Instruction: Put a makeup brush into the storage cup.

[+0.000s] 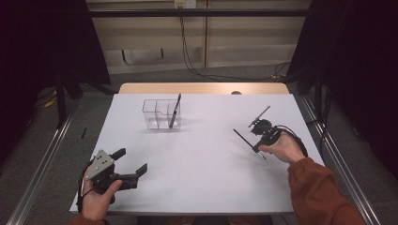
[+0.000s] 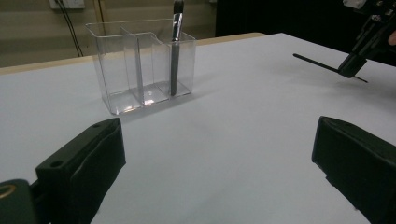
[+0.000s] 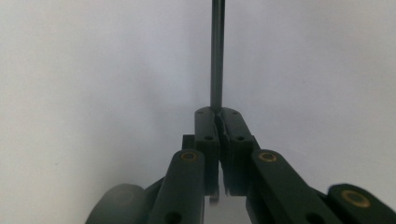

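The right hand-held gripper (image 3: pixel 217 116) clamps a thin dark pen (image 3: pixel 216 56) above the white table (image 1: pixel 197 164); the left hand-held gripper (image 1: pixel 132 161) gapes open

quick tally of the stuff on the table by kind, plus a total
dark pens: 2, one standing in the organizer, one held in the right gripper
clear plastic organizer: 1
total: 3
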Demonstrator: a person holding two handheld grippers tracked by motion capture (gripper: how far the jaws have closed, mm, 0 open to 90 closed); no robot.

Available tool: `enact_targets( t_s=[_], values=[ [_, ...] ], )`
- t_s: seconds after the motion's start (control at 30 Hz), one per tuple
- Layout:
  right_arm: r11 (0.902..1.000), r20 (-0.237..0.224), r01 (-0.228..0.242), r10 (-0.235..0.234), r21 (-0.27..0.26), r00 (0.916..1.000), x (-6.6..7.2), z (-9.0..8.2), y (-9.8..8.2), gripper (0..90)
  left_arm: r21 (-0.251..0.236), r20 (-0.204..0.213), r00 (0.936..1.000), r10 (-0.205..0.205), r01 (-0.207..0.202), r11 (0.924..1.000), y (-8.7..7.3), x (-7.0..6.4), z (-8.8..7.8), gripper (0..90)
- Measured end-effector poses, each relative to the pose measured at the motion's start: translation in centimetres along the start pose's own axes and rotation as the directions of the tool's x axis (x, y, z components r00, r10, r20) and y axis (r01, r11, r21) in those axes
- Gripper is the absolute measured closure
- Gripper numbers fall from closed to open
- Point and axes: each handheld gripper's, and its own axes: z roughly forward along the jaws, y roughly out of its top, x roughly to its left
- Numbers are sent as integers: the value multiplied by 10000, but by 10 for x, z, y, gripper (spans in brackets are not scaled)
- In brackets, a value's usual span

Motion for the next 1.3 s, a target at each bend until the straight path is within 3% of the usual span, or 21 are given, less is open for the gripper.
enact_targets(
  t_s=[0.17, 0.27, 0.4, 0.63, 0.7, 0.77, 0.87, 0.97, 1.03, 1.13, 1.3],
  values=[
    [9965, 58, -254, 260, -802, 9996, 0, -4, -5, 870, -77, -41, 9999, -129, 128, 9999, 0, 0, 0, 26],
    [9906, -65, -184, 177, -1357, 9998, 1, -7, -9, 871, -102, -36, 9999, -146, 146, 9998, 0, -1, 0, 26],
    [9748, -225, -366, 324, -2200, 9992, 5, -9, -16, 870, -86, -50, 9999, -144, 143, 9999, 0, 0, -1, 26],
    [9471, -418, -261, 134, -3198, 9990, 5, -8, -23, 870, -113, -41, 10000, -90, 90, 9999, 0, 0, -1, 26],
    [9300, -201, -171, 104, -3672, 9997, 7, -10, -25, 870, -114, -56, 9999, -109, 109, 9999, 0, 0, -1, 26],
    [9204, -135, -107, 59, -3908, 9999, 8, -10, -27, 870, -110, -51, 9999, -116, 116, 9999, 0, 0, -1, 26],
    [9046, -168, -139, 74, -4261, 9998, 7, -10, -30, 870, -123, -53, 9999, -109, 108, 9999, 0, 0, -1, 26],
    [8785, -278, -282, 170, -4769, 9995, 6, -9, -34, 869, -120, -67, 9999, -103, 102, 9999, 0, 0, -1, 26],
    [8662, -242, -220, 115, -4992, 9996, 6, -10, -35, 869, -118, -85, 9999, -87, 86, 9999, 1, 1, -2, 26],
    [8277, -218, -310, 226, -5603, 9995, 5, -13, -38, 869, -126, -123, 9999, -80, 78, 9999, 1, 1, -2, 26],
    [7840, -354, -346, 161, -6198, 9992, 5, -11, -42, 869, -185, -125, 9998, -130, 127, 9997, 1, 1, -3, 26]
  ],
)
